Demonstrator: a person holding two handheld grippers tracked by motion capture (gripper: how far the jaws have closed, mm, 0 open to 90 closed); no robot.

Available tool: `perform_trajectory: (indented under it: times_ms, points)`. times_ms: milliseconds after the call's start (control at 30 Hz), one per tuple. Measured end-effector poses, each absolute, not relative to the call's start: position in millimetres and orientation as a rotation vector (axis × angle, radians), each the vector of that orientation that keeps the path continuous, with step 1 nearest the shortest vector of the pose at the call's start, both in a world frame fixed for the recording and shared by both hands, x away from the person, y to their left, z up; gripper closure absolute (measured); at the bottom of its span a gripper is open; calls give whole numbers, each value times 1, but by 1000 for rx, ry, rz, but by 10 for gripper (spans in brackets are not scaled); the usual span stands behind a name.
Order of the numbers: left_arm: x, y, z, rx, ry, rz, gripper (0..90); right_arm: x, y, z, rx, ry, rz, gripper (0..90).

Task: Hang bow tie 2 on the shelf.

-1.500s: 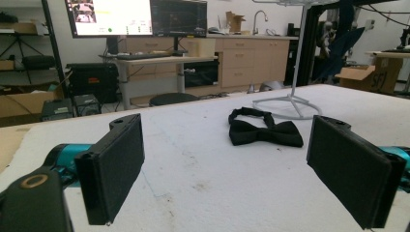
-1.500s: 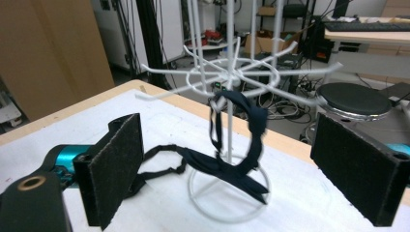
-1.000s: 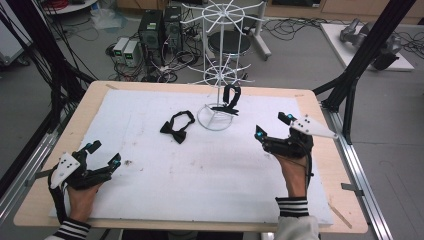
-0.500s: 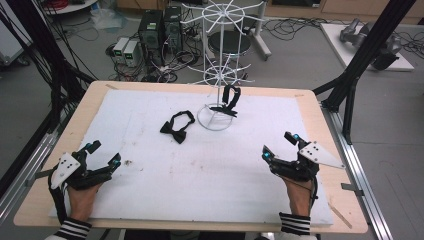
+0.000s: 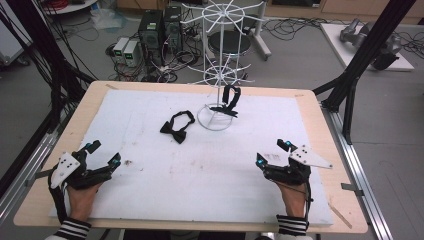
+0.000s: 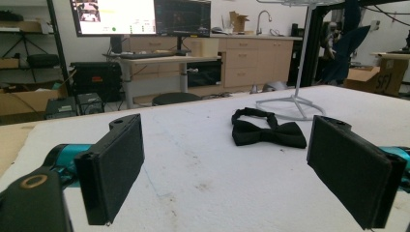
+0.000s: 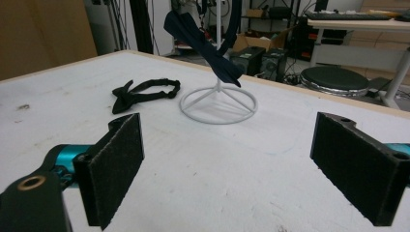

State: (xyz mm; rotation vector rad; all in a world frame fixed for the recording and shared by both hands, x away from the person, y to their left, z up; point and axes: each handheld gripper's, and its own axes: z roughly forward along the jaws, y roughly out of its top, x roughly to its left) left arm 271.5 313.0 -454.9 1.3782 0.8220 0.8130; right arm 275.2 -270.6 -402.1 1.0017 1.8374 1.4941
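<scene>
A black bow tie (image 5: 177, 126) lies flat on the white mat, left of the white wire rack (image 5: 218, 75). In the left gripper view the same bow tie (image 6: 267, 130) sits ahead between the jaws, far off. A dark bow tie (image 5: 229, 101) hangs on the rack's lower ring; in the right gripper view this dark bow tie (image 7: 205, 41) dangles above the rack's round base (image 7: 218, 104), with the black bow tie (image 7: 142, 94) to its left. My left gripper (image 5: 103, 154) rests open near the front left. At the front right, my right gripper (image 5: 273, 152) is open too, holding nothing.
The white mat (image 5: 200, 165) covers a wooden table (image 5: 326, 130). Black frame posts (image 5: 355, 75) stand at both back corners. Computers and cables (image 5: 150, 35) lie on the floor behind the table.
My right gripper has drawn back from the mid right of the mat toward the front edge. The left gripper and both bow ties have stayed put.
</scene>
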Motion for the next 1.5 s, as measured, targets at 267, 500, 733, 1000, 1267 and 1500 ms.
perform_trajectory:
  times_ms: [267,500,733,1000,1267,1500]
  points:
    - [273,313,-451,1387,801,794,128,272,-275,-401,1019,1833,1496,111]
    - [274,315,-432,1417,731,758,109,265,-280,-406,1021,1803,1533,111]
    - [285,313,-410,1518,650,719,97,263,-281,-411,1017,1804,1543,111]
    - [302,304,-387,1613,558,622,82,261,-278,-417,1021,1809,1554,111]
    - [321,297,-372,1704,496,565,82,260,-278,-424,1027,1798,1572,111]
    - [338,286,-365,1774,454,504,82,260,-279,-431,1027,1783,1585,111]
